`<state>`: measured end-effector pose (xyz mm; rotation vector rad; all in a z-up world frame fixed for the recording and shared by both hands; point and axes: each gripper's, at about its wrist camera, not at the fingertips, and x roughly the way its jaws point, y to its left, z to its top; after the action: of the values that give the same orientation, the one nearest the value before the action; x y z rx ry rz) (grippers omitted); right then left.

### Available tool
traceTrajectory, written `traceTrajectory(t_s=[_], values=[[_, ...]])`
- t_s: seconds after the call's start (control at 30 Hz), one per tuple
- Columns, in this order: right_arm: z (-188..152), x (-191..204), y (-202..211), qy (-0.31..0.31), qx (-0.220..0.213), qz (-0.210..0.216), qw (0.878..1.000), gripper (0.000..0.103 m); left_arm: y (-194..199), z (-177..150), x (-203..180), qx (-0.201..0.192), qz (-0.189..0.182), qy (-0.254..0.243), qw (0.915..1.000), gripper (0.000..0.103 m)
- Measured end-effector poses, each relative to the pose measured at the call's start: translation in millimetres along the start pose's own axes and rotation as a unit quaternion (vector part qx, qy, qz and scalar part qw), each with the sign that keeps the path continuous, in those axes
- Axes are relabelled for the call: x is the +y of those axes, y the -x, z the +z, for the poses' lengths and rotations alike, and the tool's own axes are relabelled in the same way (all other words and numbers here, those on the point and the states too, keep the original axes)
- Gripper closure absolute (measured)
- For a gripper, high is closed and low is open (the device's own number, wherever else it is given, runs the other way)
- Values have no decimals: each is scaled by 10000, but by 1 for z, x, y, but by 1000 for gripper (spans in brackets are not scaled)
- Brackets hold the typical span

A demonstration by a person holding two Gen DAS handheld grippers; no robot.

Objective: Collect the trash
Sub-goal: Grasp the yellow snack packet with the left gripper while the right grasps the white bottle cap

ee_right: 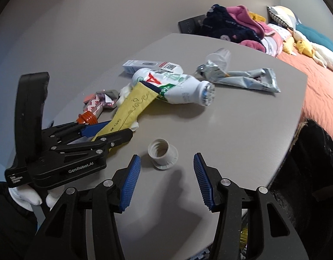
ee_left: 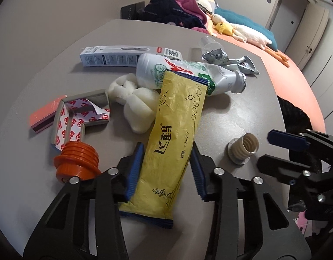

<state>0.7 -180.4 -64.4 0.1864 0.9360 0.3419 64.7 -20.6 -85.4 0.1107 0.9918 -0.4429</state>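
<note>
Blue pads of our left hand-held gripper (ee_left: 166, 169) clamp the yellow packet (ee_left: 172, 134) from both sides — its far end rests on a white bottle (ee_left: 188, 73) lying on the grey bench (ee_left: 242, 112). Our right hand-held gripper (ee_right: 166, 182) stands apart, empty, just short of a white threaded cap (ee_right: 163, 153). Beside the packet we see foam (ee_left: 134, 101), an orange plug (ee_left: 77, 162) and a foil wrapper (ee_right: 242, 79).

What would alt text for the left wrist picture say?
The left gripper closes on a yellow packet lying on a grey table among a plastic bottle, orange plug and other litter.
</note>
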Motion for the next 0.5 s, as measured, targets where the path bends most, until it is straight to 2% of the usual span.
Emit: traceTrajectory(t_s=[0.1,0.2,0.27,0.5], values=[[4,6,-8,117,-20,-57,9999,54,1,-1,1,8,-24,11,10000,65],[6,7,-15,151,-27,-86,9998,61,1,0,2,11,-36,22,10000,66],[7,6,-17,165,-25,-75,9998,76,1,0,2,14,-30,26,10000,68],[13,-10,-6,-158,-65,130,9998,76,7,0,1,-72,-20,111,9999,75]])
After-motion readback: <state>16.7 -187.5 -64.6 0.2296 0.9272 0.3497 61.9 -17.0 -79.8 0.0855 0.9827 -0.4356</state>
